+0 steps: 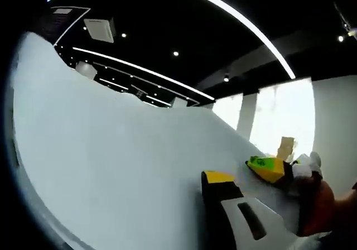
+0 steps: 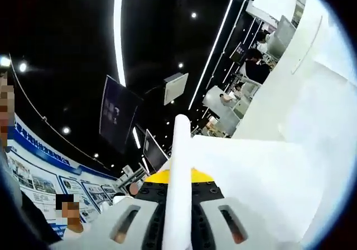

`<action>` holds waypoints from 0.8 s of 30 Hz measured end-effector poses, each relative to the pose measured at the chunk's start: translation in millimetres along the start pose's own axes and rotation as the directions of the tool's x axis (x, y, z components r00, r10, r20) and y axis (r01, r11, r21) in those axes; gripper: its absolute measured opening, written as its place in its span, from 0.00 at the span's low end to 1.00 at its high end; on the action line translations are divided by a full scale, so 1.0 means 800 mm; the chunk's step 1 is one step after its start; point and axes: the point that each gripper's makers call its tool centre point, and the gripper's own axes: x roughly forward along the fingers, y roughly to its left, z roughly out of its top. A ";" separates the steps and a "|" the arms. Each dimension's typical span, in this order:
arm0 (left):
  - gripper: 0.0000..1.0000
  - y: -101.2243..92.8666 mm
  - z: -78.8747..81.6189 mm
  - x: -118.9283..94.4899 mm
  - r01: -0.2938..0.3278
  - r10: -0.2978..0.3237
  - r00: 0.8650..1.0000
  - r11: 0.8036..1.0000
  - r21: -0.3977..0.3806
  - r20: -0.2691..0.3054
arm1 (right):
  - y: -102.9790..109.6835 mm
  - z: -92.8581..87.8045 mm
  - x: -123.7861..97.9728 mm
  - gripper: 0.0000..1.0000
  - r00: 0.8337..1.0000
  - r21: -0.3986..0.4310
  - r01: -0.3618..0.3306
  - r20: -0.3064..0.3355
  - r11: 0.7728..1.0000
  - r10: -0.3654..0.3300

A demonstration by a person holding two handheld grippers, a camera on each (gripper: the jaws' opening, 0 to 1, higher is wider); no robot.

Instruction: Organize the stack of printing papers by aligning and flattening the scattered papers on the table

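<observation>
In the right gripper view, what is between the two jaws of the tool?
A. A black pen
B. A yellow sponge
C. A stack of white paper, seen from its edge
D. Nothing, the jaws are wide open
C: the right tool has its jaws closed on a stack of white paper, whose thin edge rises up between them.

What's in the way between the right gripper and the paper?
Nothing visible. In the right gripper view, the right gripper already has an edge-on white paper sheet between its jaws, with more white paper lying just beyond it.
</observation>
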 end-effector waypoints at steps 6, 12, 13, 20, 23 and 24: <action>0.13 -0.003 0.001 -0.002 0.005 -0.005 1.000 0.999 0.037 0.003 | 0.001 -0.003 0.001 0.03 1.000 -0.021 0.002 -0.009 1.000 -0.002; 0.07 0.001 0.017 -0.012 0.003 -0.004 0.997 1.000 0.010 0.074 | 0.000 -0.002 0.001 0.07 1.000 -0.034 0.001 -0.016 0.999 -0.001; 0.06 0.002 0.020 -0.013 0.003 -0.002 0.996 1.000 -0.002 0.086 | -0.002 0.000 0.001 0.07 1.000 -0.038 0.003 -0.015 0.999 -0.004; 0.06 0.003 0.025 -0.013 0.004 -0.002 0.994 1.000 -0.019 0.110 | -0.005 0.017 -0.012 0.12 1.000 -0.079 0.018 0.002 0.997 -0.018; 0.06 0.004 0.025 -0.013 -0.001 0.004 0.994 1.000 -0.022 0.111 | -0.009 0.034 -0.019 0.12 0.999 -0.075 0.030 0.032 0.997 -0.028; 0.06 0.005 0.025 -0.013 -0.004 0.007 0.994 1.000 -0.024 0.111 | -0.009 0.039 -0.021 0.12 0.999 -0.078 0.034 0.042 0.996 -0.030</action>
